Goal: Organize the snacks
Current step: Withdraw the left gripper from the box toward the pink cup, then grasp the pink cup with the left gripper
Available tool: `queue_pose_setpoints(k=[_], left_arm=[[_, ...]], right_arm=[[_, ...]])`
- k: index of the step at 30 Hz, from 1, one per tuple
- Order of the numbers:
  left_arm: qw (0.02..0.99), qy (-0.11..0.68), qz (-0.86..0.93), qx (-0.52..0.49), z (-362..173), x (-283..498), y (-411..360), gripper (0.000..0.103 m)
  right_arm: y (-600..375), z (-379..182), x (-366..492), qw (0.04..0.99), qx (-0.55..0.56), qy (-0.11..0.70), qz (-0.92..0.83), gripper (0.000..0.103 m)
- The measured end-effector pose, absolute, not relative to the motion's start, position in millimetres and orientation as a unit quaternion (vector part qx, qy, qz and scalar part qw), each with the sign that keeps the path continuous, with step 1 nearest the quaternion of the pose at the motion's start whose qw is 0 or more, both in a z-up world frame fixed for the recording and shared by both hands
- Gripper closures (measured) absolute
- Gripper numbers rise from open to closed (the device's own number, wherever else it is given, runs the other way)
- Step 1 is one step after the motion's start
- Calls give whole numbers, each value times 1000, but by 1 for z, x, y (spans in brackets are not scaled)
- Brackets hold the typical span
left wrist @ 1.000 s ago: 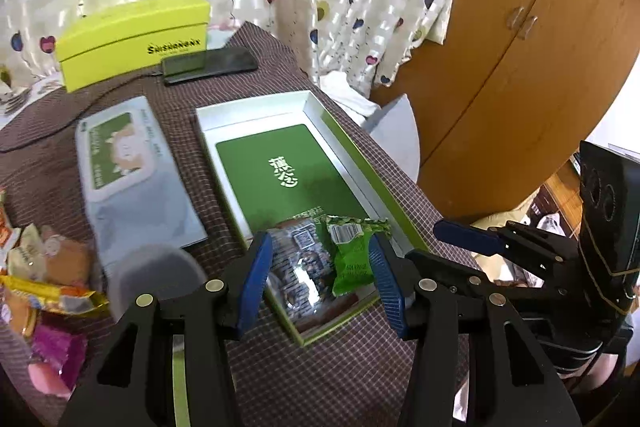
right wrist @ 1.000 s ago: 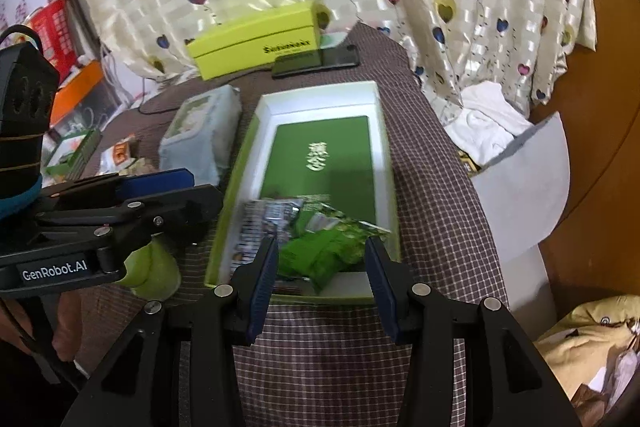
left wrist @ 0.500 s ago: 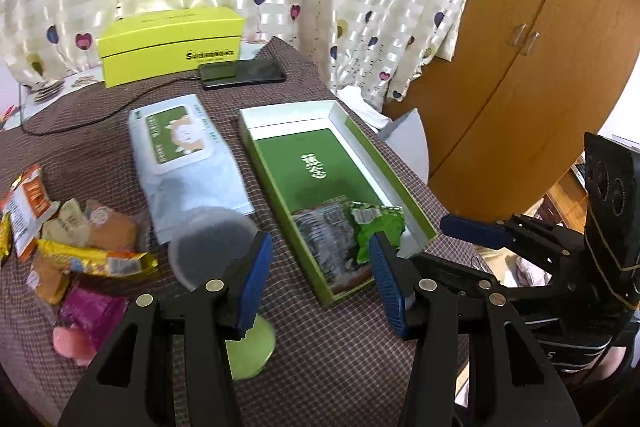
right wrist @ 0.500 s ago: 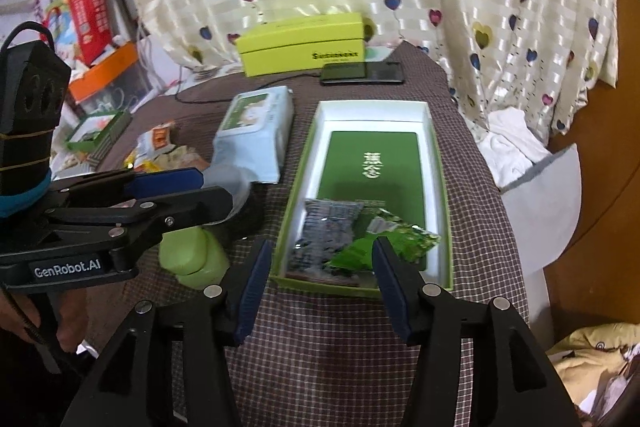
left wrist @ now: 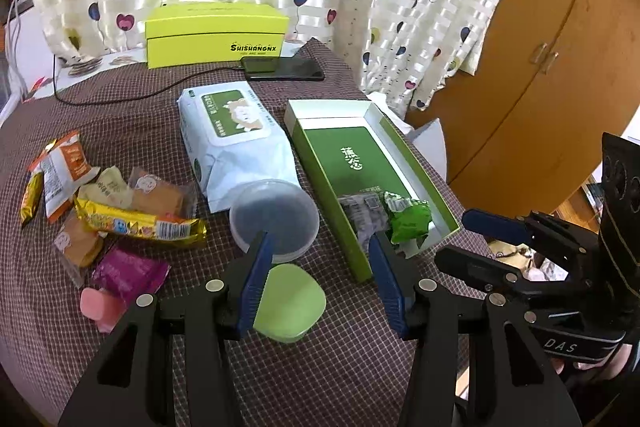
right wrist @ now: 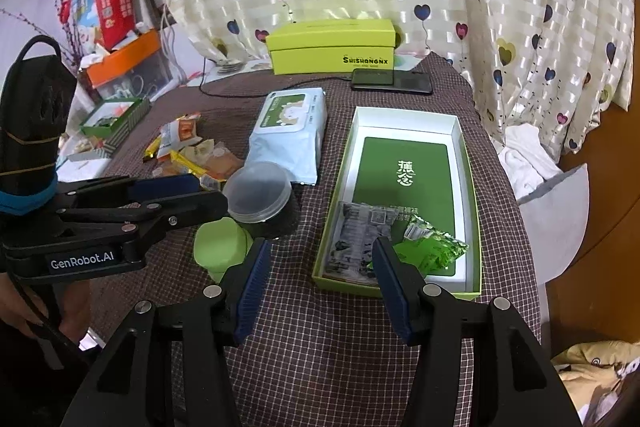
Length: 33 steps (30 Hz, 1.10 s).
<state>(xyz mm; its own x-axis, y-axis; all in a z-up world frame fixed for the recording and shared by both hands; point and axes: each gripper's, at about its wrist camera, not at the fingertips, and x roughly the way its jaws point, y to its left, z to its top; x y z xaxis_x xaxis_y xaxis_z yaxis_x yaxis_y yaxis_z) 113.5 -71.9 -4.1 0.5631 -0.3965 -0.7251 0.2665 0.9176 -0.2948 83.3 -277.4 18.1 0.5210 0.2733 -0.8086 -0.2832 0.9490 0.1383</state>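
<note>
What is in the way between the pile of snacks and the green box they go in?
The wet wipes pack and the clear-lidded round container lie on the cloth between the loose snacks and the open green box, and a green lid sits nearer. A snack lifted over them passes freely.

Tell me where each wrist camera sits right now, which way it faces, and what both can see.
Left wrist: on the left gripper, angled down at the loose snacks and green tray; the right gripper shows at right.
Right wrist: on the right gripper, angled down at the tray; the left gripper and a hand show at left.
Shared: tray, wipes pack, yellow box, phone.
</note>
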Motion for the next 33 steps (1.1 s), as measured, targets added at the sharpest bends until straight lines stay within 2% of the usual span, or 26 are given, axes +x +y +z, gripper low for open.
queue_pose_setpoints(k=[20,33], left_arm=[[883,432,-161,-83,-10,108,-50,52],[891,423,-116,-114,-13,97,-6,52]], right_arm=[[-263,17,84,867,-17,468,173,50],[-246,21,86,866,-24,462,191,50]])
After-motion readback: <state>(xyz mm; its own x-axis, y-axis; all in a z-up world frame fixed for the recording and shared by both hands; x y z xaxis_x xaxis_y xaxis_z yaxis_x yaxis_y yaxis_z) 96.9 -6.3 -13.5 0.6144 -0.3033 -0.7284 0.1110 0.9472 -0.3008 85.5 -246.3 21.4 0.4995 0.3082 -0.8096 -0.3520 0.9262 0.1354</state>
